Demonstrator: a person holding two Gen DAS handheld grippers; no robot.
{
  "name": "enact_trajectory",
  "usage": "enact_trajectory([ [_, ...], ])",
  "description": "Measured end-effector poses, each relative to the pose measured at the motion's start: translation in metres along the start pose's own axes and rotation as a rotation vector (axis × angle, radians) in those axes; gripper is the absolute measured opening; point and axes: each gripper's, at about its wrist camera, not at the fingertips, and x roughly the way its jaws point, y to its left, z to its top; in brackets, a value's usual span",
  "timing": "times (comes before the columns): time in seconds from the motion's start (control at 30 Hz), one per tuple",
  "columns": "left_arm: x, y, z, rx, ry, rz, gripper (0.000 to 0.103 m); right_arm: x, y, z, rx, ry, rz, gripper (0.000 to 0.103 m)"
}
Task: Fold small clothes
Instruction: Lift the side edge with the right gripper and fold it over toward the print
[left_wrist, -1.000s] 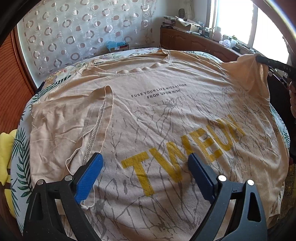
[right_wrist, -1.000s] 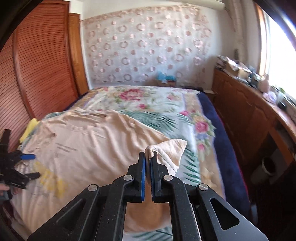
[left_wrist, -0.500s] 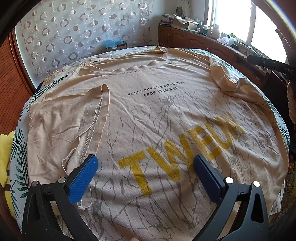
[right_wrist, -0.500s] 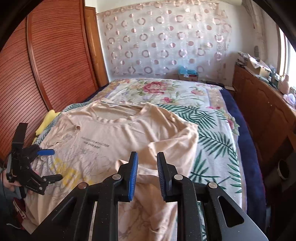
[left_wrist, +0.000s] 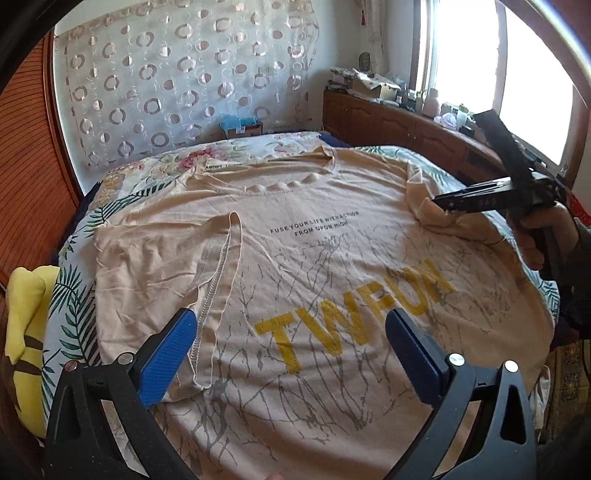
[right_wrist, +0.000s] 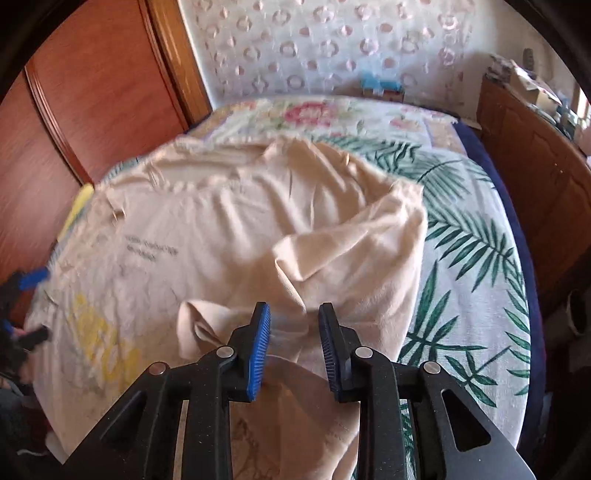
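T-shirt spread on the bed, sleeves folded in

Your left hand-held gripper (left_wrist: 291, 343) hovers agape over the T-shirt (left_wrist: 314, 266); your right hand-held gripper (right_wrist: 294, 343), jaws apart, hangs above the sleeve (right_wrist: 354, 254) at 3 o'clock.

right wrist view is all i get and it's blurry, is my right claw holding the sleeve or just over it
Observer: The right claw is open, jaws apart, holding nothing; the folded-in right sleeve lies loose on the t-shirt.
Operator: what about the other sleeve, i can't see it
Observer: The left sleeve is already folded in over the chest, seam side up.
Operator: and the left claw?
Observer: The left claw is wide open above the lower chest, by the yellow print, gripping nothing.
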Motion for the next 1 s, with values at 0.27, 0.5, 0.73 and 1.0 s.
enact_trajectory([
  [0.27,-0.023,-0.004,-0.005,-0.001,-0.054,0.026,0.102,-0.003,0.035,0.027,-0.136,0.002,0.020,0.003],
  [0.5,-0.026,0.002,-0.009,-0.018,-0.055,0.014,0.102,-0.016,0.072,0.069,-0.123,-0.110,0.161,0.003],
  [0.73,-0.028,0.004,-0.016,-0.032,-0.049,-0.016,0.102,-0.025,0.075,0.065,-0.121,-0.161,0.134,0.023],
  [1.0,-0.034,-0.003,-0.019,-0.038,-0.069,-0.042,0.102,-0.043,0.033,0.008,-0.092,-0.139,-0.041,0.023],
])
